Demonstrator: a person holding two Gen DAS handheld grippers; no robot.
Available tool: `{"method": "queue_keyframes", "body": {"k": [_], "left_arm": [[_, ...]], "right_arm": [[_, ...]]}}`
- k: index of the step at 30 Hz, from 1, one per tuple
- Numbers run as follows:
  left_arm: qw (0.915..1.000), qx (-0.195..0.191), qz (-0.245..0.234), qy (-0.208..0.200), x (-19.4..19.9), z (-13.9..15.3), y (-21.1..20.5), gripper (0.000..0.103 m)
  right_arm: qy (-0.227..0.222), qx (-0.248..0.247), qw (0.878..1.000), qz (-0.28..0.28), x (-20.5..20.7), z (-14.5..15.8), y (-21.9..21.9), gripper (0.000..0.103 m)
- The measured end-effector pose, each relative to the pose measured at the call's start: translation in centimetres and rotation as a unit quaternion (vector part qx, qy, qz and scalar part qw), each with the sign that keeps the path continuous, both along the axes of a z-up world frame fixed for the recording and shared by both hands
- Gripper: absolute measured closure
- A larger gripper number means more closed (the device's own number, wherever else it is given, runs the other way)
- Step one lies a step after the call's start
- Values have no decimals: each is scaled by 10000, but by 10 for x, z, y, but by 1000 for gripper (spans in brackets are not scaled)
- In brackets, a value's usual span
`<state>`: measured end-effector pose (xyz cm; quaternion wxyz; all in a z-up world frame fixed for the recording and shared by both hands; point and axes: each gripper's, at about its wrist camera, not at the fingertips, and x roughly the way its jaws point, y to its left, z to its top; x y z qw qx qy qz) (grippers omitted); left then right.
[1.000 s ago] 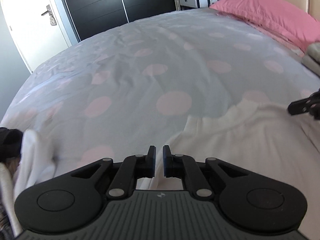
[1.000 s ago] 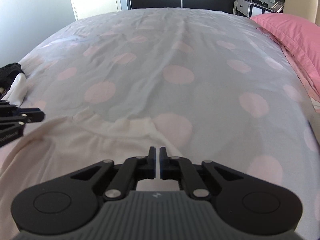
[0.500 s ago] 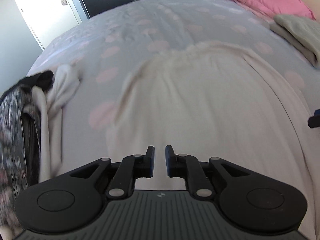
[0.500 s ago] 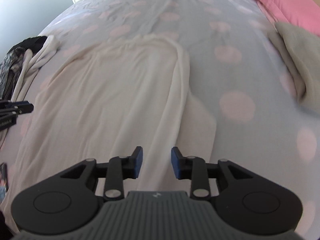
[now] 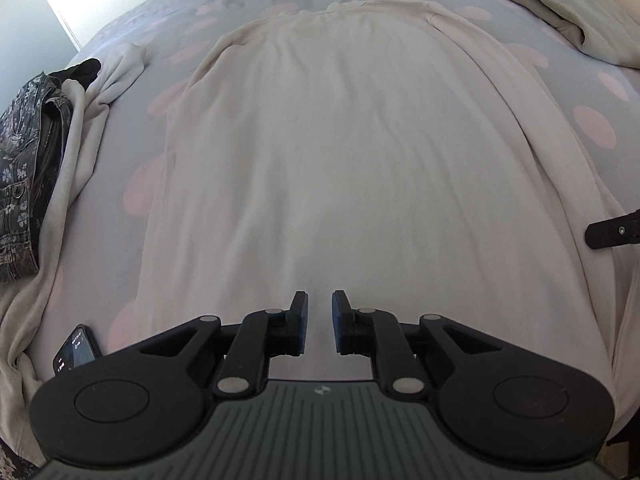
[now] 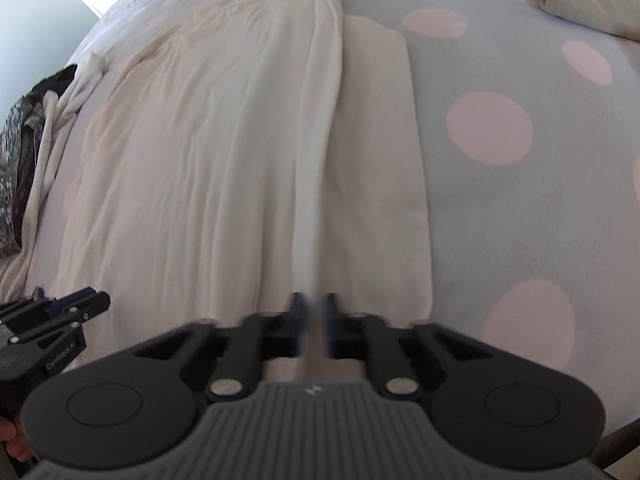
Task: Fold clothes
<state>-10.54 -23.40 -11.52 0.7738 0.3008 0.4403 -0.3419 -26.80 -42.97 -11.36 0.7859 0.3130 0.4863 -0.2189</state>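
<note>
1 cream garment (image 5: 352, 152), 2 tools

Pale lettering, "GenRobot.AI" as far as legible, printed along the black side of the left gripper (image 6: 82, 304) in the right wrist view. Small round logo marks on each gripper's grey ribbed housing, unreadable. Lit phone (image 5: 76, 352) screen on the bed: lines too small to read.

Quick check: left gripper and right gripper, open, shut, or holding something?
Left gripper: slightly open, nothing between the pads, above the cream garment.
Right gripper: has just closed, shut; a fold of the garment runs to the blurred pads, but a grip cannot be told.
</note>
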Motion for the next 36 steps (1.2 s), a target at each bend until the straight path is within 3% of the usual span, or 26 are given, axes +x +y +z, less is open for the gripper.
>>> {"method": "queue_keyframes", "body": {"k": [8,15,22,31,34,36], "left_arm": [[9996,-133,232,130,11,2,11,92],[9990,-222,335,188,15,8,11,90],[9989,-186,416,131,20,6,10,87],[9987,-10,483,166,30,-6,7,86],[9992,26,372,165,28,-8,3,85],[9994,53,309,143,27,-9,1,85]], "right_arm": [[193,-348,9989,-266,-9,30,-12,101],[638,-967,9908,-703,-26,58,-71,101],[1037,-1491,9715,-1520,-52,63,-160,101],[1214,-1942,9397,-2541,-72,60,-255,101],[1031,-1760,9435,-2610,-71,57,-269,101],[945,-1735,9479,-2501,-67,57,-265,92]]}}
